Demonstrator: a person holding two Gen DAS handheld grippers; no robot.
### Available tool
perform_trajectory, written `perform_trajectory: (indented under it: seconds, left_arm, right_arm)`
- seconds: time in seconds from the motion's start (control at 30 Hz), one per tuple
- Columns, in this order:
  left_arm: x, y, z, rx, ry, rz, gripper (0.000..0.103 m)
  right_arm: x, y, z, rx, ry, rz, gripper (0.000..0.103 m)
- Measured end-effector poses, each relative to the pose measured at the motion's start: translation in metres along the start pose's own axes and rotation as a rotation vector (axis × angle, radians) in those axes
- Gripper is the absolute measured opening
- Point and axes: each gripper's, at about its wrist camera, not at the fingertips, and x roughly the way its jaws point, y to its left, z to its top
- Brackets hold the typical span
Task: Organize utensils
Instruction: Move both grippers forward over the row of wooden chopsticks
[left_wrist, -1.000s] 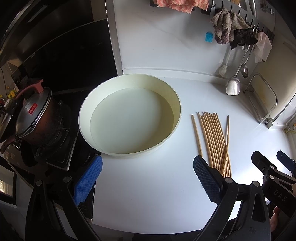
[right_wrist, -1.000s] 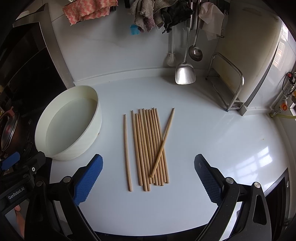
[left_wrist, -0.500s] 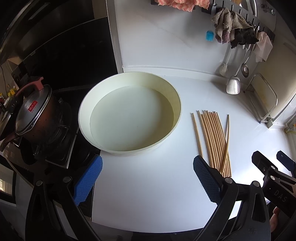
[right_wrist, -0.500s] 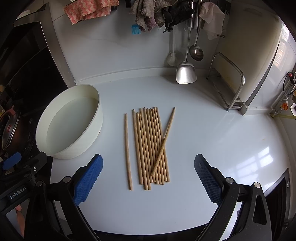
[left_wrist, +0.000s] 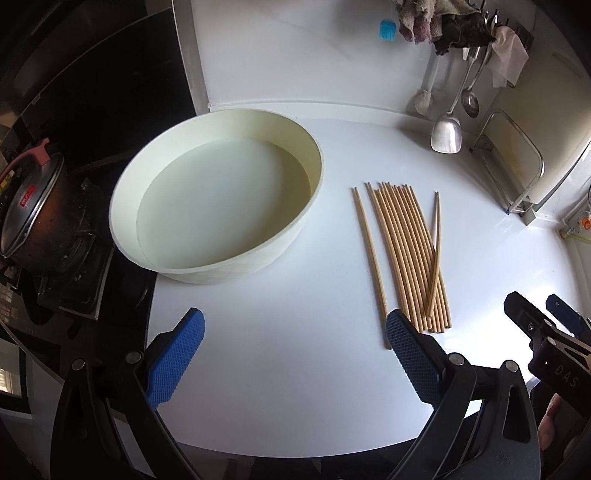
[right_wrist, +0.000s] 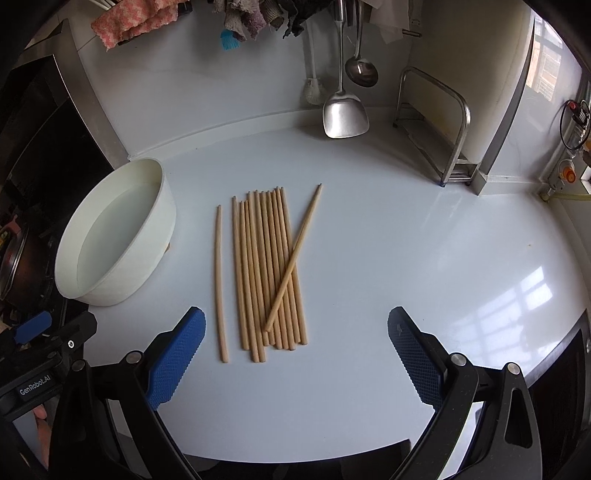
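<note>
Several wooden chopsticks (right_wrist: 267, 269) lie side by side on the white counter; one lies apart on the left (right_wrist: 219, 284) and one lies slanted across the bundle (right_wrist: 293, 258). They also show in the left wrist view (left_wrist: 406, 254). A round cream basin (left_wrist: 218, 206) stands left of them; it shows in the right wrist view too (right_wrist: 114, 236). My right gripper (right_wrist: 295, 358) is open and empty, just in front of the chopsticks' near ends. My left gripper (left_wrist: 293, 358) is open and empty, in front of the basin and left of the chopsticks.
A pot with a lid (left_wrist: 27, 210) sits on the stove at the left. A spatula (right_wrist: 345, 110), a ladle (right_wrist: 361, 72) and cloths hang on the back wall. A metal rack (right_wrist: 432, 122) stands at the back right. The counter's front edge is just below both grippers.
Both grippers have moved a little forward and tilted down, so the chopsticks and basin sit slightly lower and nearer in view. Nothing on the counter has moved.
</note>
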Motion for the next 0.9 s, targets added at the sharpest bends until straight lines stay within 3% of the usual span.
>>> perform_trajectory:
  seconds: [0.3, 0.63, 0.9]
  left_arm:
    - [0.053, -0.027, -0.008, -0.036, -0.028, -0.015, 0.097]
    - [0.082, -0.039, -0.010, -0.044, -0.113, -0.026, 0.097]
    - [0.101, -0.033, -0.017, -0.089, -0.087, -0.030, 0.097]
  right_arm:
    - [0.066, -0.040, -0.012, 0.010, 0.011, 0.008, 0.095]
    - [0.123, -0.028, 0.011, -0.017, -0.036, 0.008, 0.095]
    - [0.141, -0.019, 0.013, -0.090, -0.045, -0.035, 0.095]
